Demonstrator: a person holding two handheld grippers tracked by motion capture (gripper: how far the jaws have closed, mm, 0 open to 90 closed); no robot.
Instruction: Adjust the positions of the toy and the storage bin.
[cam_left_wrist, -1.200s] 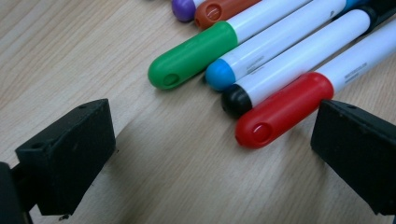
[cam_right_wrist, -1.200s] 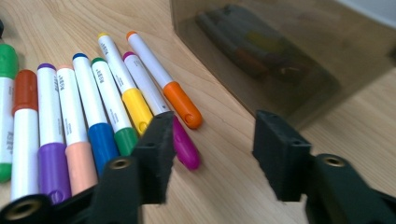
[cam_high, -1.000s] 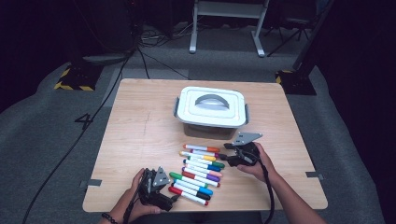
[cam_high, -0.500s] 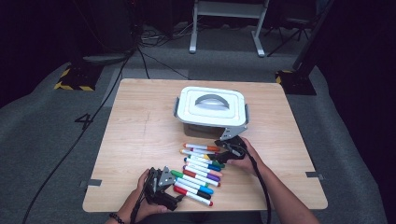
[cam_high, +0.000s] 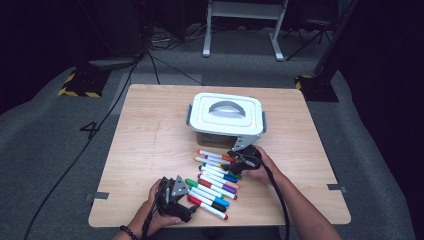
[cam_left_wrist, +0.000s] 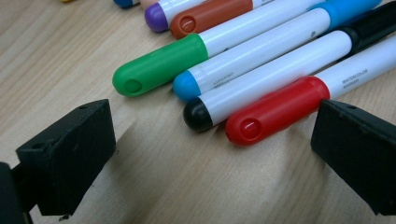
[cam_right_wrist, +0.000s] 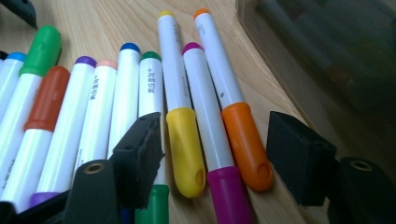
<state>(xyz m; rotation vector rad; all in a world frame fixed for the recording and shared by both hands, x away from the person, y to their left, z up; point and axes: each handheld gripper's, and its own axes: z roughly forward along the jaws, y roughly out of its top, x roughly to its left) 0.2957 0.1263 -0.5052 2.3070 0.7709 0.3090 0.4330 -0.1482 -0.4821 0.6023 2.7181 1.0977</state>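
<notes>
The right gripper (cam_right_wrist: 215, 154) sits low on the desk (cam_high: 150, 130), its jaws apart and just now narrowing, straddling three marker caps: yellow marker (cam_right_wrist: 180, 112), magenta marker (cam_right_wrist: 210, 135) and orange marker (cam_right_wrist: 233, 107). Nothing is pinched yet. To lift one cleanly, I'd shift so only the orange one, nearest the grey lidded box (cam_high: 226, 116) beyond, lies between the pads before closing. The left gripper (cam_left_wrist: 210, 154) rests wide open and empty, a red marker (cam_left_wrist: 280, 107) just ahead.
</notes>
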